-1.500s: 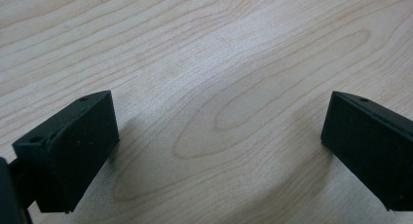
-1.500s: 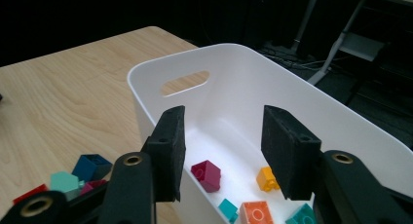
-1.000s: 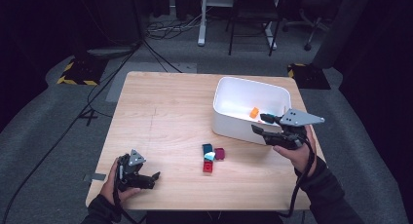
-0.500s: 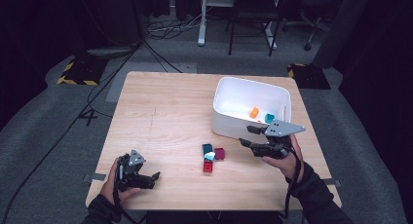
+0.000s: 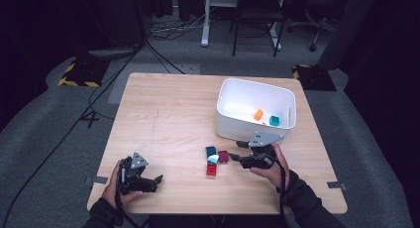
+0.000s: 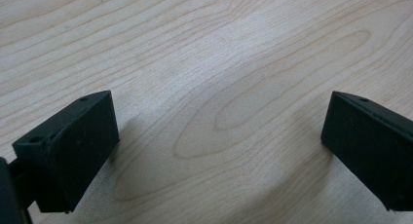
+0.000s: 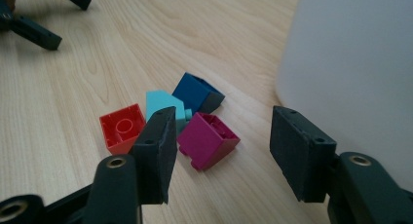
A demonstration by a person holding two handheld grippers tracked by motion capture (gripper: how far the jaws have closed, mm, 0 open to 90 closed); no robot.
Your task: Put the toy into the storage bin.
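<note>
No readable brands, labels or writing on anything I can see; the bricks and bin are plain.

My right gripper (image 5: 236, 152) sits low over the table, just in front of the white bin (image 5: 233, 126), jaws spread wide and holding nothing. In the right gripper view (image 7: 221, 153) the magenta brick (image 7: 208, 140) lies between the jaws, nearer the left one, not touching either as far as I can tell. Cluster: light-blue brick (image 7: 164, 103) right behind the magenta, dark-blue brick (image 7: 197, 92) behind that, red brick (image 7: 122, 127) just beside, hollow side up. All four on the table near the bin's front wall. Inside the bin: an orange brick (image 5: 258, 114) and a teal brick (image 5: 274, 120).

Left gripper (image 5: 157, 180) rests at the near left corner, well apart from the bricks, jaws wide, empty; its own view (image 6: 219, 151) has bare wood between them.

Surface: light wood-grain table (image 5: 168, 114). Room: dark, grey carpet, cables on the floor, yellow-black hazard tape (image 5: 77, 82), a desk frame and chair at the back.
</note>
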